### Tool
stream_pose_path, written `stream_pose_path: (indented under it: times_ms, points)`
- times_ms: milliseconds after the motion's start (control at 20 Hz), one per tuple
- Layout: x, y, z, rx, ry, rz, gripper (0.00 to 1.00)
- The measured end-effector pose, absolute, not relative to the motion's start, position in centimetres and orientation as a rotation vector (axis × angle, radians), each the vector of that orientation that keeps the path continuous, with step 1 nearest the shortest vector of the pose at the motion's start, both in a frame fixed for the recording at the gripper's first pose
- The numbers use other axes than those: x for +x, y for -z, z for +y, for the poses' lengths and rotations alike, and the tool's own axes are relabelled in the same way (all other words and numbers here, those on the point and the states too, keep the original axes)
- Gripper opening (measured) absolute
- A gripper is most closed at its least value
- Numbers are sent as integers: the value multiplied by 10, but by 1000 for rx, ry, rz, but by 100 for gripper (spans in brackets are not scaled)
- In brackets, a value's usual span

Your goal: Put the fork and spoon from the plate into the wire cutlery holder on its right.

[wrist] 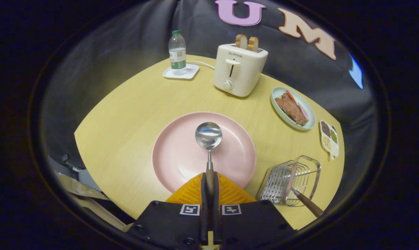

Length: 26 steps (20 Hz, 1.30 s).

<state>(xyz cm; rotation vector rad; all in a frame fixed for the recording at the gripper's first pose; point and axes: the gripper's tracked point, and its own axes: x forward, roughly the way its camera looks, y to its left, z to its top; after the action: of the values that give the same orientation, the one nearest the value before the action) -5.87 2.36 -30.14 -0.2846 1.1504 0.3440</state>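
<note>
Staged breakfast-table mock-up inside a recording booth, not a lived-in home: round wooden table (133,114) backed by draped black cloth wall (126,41). Toaster (238,69) with two bread slices stands at the table's far side; water bottle (177,52) on a white coaster left of toaster; dish of food (292,108) and small condiment tray (329,138) to its right

Tongs (209,184) clamp the spoon (208,139) over the plate (174,152). Bare table (126,114) lies left. Right, wire cutlery holder (287,180), already holding a handle (308,204), obstructs; toaster (238,69) beyond.
</note>
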Motion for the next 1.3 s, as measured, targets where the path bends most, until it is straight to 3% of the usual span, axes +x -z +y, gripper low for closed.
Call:
stream_pose_path:
  times_ms: [1300]
  points:
    - [-51, 219, -136, -472, -322, 1285, 9]
